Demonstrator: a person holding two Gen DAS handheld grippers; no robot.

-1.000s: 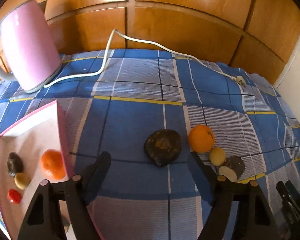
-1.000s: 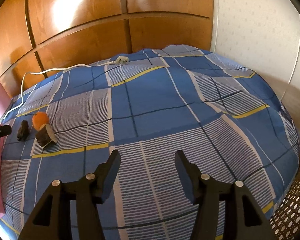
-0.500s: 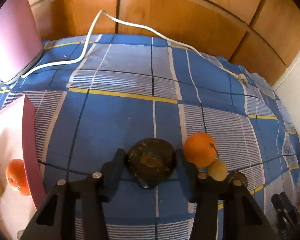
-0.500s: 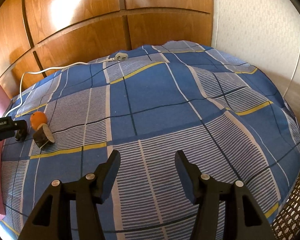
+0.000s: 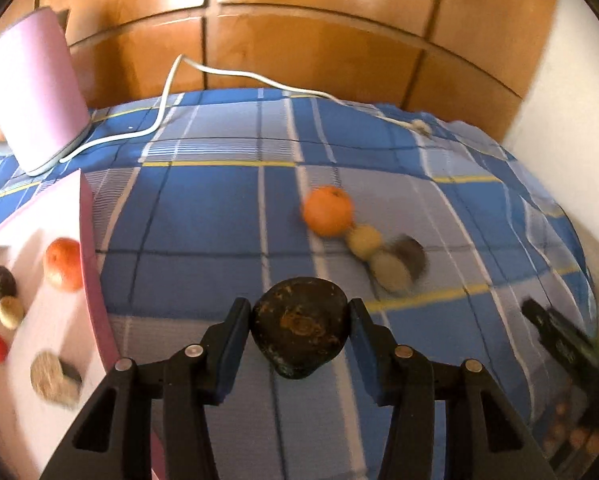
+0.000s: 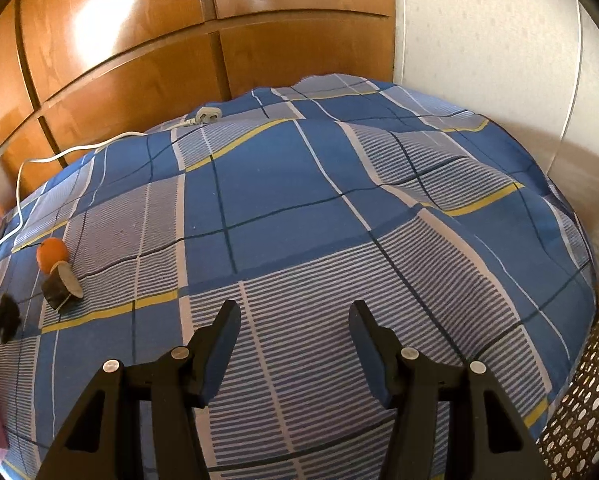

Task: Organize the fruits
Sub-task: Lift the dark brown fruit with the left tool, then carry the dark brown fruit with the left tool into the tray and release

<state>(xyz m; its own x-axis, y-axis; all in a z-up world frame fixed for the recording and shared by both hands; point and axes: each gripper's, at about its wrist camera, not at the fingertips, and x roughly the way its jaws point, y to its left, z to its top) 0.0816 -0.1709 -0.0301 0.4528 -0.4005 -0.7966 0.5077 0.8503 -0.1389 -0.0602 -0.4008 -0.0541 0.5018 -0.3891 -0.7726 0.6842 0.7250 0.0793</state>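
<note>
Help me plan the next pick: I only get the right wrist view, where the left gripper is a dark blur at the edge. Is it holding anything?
Observer: Yes. The left gripper has its jaws closed on a dark, lumpy round fruit.
Operator: Where could that go?
Observer: A pink tray lies just to the left of it in the left wrist view. Five pieces show in it, among them an orange mandarin.
Operator: I count two loose pieces beyond it. Right?
Observer: Three. Between the loose orange fruit and the cut dark-skinned half sits a small beige round fruit, hidden from your view.
</note>
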